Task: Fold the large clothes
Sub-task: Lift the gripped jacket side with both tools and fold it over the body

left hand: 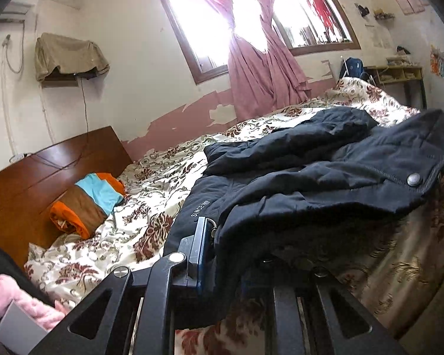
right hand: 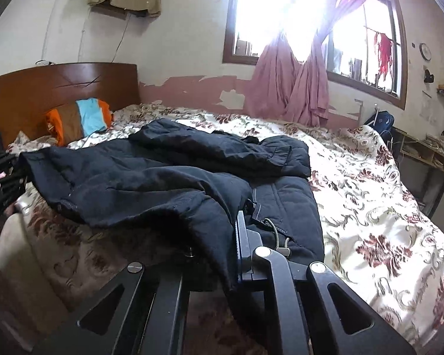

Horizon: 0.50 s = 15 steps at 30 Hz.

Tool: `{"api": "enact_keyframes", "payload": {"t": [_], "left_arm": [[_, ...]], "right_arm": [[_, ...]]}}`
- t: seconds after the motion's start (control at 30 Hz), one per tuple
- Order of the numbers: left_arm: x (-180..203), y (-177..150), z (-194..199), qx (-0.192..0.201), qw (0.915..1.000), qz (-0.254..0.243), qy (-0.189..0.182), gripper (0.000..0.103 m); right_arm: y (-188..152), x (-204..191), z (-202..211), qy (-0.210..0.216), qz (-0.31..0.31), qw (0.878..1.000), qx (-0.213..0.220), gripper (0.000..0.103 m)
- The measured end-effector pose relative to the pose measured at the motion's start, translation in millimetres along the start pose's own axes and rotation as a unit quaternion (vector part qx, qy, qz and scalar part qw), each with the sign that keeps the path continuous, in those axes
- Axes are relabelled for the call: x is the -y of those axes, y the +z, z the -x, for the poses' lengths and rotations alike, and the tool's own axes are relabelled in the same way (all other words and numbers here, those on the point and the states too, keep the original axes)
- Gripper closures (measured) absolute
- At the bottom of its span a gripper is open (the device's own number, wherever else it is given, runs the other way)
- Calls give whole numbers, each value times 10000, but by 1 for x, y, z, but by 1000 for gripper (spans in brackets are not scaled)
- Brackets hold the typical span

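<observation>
Dark jacket [right hand: 168, 177] on floral bedspread [right hand: 370, 207], striped pillow [right hand: 80, 118] beyond.

Left tool [left hand: 233, 254] matte black, angular linkage arms with triangular cut-outs, round silver pivot screws, blue-edged finger plate, right tool [right hand: 222, 254] same black build, silver screws, dark finger plate, triangular cut-outs

A bed [right hand: 370, 207] with a cream bedspread [left hand: 151, 183] printed in dark red flowers carries everything, its brown wooden headboard [right hand: 59, 88] against the wall. A dark navy padded jacket [right hand: 168, 177] lies crumpled across the bedspread. Near the headboard rests a pillow [left hand: 88, 201] striped orange, brown and light blue, well apart from the jacket.
</observation>
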State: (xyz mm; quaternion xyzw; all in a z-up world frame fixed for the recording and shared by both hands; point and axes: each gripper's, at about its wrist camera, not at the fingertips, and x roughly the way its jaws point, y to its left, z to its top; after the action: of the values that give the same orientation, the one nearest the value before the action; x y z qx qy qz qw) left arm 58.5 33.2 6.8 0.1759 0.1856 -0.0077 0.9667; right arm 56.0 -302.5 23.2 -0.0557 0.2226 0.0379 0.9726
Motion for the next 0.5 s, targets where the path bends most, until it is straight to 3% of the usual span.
{"api": "enact_keyframes", "payload": {"t": [0.2,0.5], "left_arm": [[-12,8,20,141,9981,595,-93,87],[-33,81,0,780,9959,427,-182,88]], "right_arm": [[10,1,28,196,-379,9991,-56,96],[83,34,-1,456,-713,9942,659,96]]}}
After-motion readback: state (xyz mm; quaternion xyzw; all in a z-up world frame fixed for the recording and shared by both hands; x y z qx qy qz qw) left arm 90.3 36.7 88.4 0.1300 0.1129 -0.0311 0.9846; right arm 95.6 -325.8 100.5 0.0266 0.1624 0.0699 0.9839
